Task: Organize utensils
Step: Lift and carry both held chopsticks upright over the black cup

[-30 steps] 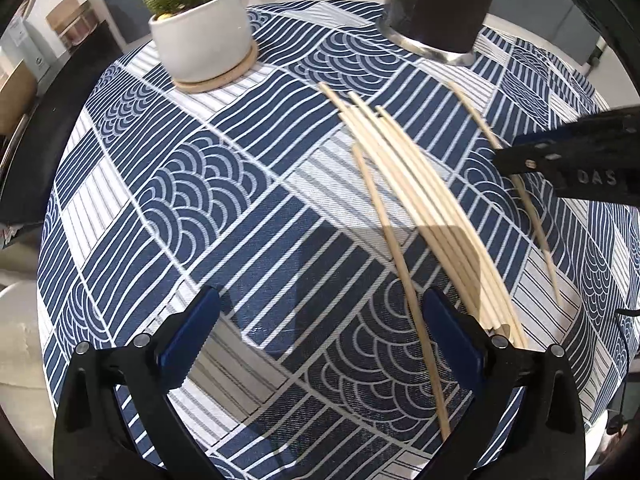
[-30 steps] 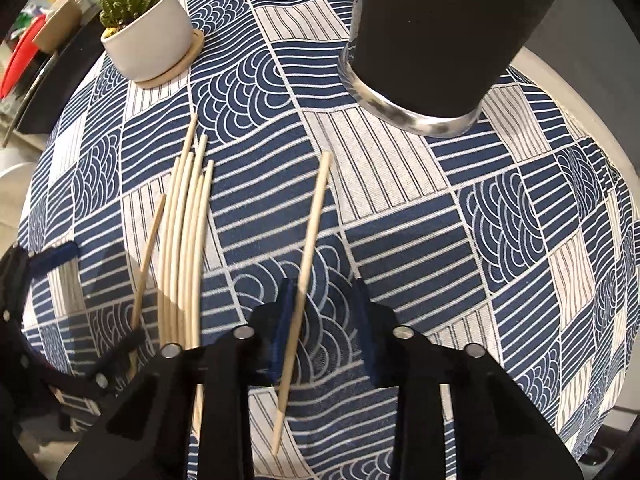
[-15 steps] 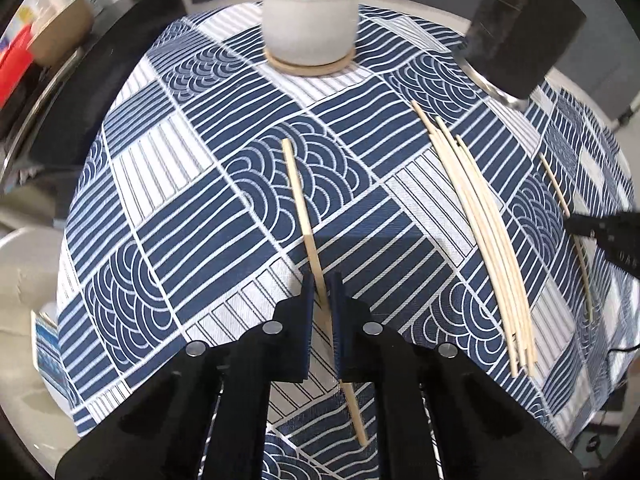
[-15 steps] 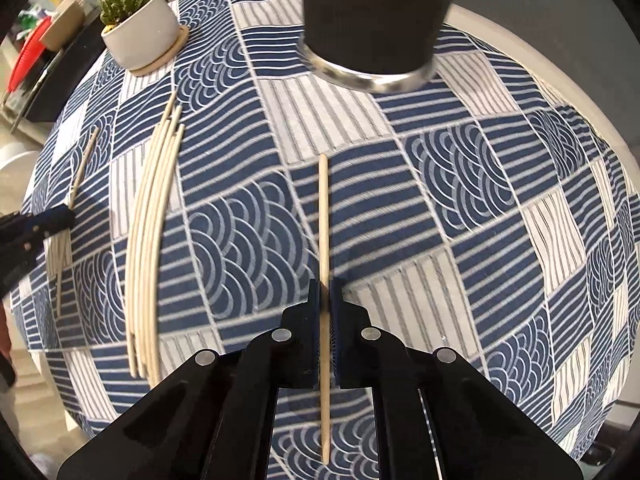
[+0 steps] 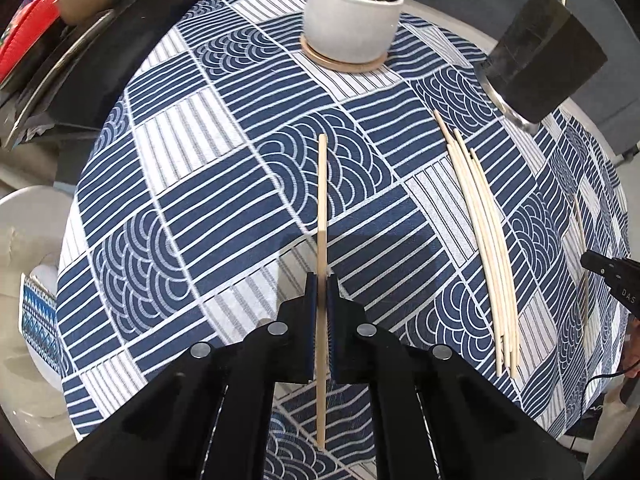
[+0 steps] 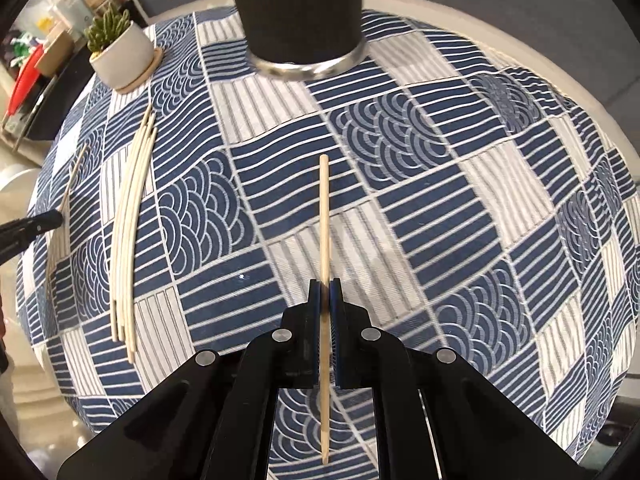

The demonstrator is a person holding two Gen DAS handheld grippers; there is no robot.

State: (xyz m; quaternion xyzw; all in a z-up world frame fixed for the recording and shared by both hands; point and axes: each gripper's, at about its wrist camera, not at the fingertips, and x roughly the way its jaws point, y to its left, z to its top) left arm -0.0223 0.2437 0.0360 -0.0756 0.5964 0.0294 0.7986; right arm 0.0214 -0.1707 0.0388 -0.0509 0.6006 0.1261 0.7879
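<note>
Chopsticks: one now clamped in each hand-held gripper. Your left hand-held gripper [image 5: 319, 280] has closed on a chopstick [image 5: 322, 200] that a second ago lay loose between open jaws; your right hand-held gripper [image 6: 326, 286], half-shut then, now pinches another [image 6: 324, 216]. Both look lifted off the tabletop [image 5: 224, 184] (hard to be sure). Remaining bundle [image 5: 484, 236] lies untouched, near the dark holder [image 6: 300, 12]. Two carried, several left.

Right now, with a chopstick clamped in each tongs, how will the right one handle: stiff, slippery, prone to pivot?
Probably stiff: the chopstick in the right tongs runs straight past both ends of the pads. Likely light, being thin wood. It may pivot or slip, since the narrow pads grip a smooth round shaft at one spot. Left tongs hold theirs alike.
</note>
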